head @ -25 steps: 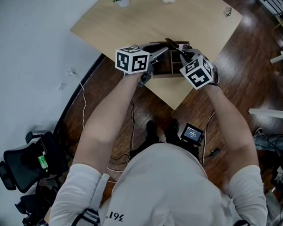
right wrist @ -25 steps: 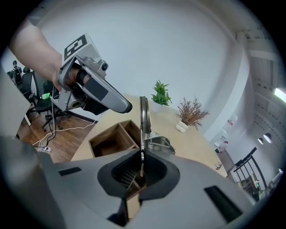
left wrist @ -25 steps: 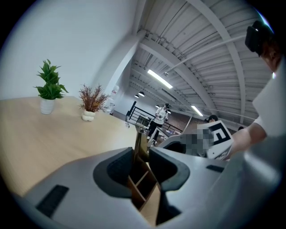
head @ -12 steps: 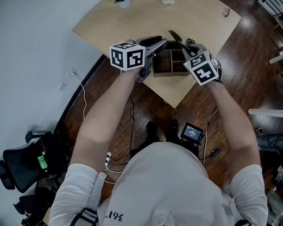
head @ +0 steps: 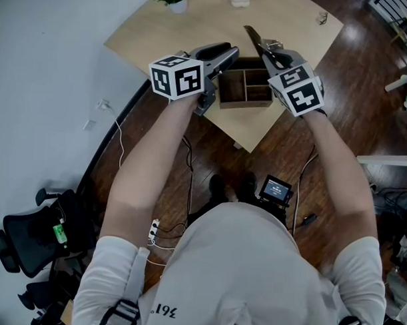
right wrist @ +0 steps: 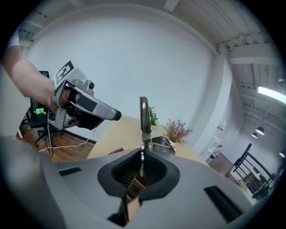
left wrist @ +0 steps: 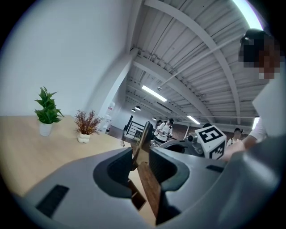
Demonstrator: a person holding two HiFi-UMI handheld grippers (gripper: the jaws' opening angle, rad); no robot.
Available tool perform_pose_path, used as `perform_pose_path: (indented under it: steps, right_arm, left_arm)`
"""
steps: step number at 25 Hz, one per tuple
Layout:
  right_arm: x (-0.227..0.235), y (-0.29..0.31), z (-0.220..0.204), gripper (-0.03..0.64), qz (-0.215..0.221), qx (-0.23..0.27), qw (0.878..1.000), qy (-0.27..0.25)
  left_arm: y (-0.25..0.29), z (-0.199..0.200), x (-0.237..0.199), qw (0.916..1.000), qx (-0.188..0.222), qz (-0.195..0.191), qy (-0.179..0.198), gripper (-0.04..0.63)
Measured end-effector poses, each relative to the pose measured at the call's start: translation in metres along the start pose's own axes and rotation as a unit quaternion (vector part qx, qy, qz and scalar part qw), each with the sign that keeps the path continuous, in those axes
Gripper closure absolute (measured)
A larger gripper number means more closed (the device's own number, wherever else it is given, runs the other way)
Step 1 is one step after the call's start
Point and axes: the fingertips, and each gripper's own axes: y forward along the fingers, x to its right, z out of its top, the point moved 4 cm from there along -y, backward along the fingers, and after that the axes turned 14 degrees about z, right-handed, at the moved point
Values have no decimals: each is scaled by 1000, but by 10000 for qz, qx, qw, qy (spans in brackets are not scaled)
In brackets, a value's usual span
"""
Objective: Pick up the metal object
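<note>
**Right gripper clenched on the metal object above the wooden box.**

The right gripper (right wrist: 142,154) has its jaws pressed onto the lower end of the metal object (right wrist: 144,114). This is a thin, flat strip with a rounded tip that stands upright out of the jaws, with a folded metal piece (right wrist: 159,144) at its base. The strip is held over the far right corner of the wooden box (head: 246,87) and appears clear of it. The left gripper (left wrist: 141,154), at the box's left side, has its jaws only narrowly apart and grasps nothing. The box sits near the front corner of the table (head: 288,21). The strip is probably light, stiff and smooth, so it could pivot in a pinch. The firmest hold is likely on its flat faces, low near the folded piece.
</note>
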Motion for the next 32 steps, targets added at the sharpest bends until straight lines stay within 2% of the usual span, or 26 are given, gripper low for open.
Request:
perform_pose_path:
  steps: [19,27,32]
  right_arm:
    - [-8,-75,48,613,-271,846,9960,102]
    - [-20,-115,50,612,-444,1112,9926,188]
    - [-29,-131,46,612,-528,1138,9920,165]
  left_arm:
    - [-48,51,58,9961,687,-421,355,505]
    - [-70,53,85,9932,806,-506,665,505]
    - [-82,50,94,9924,899,-533,653,505]
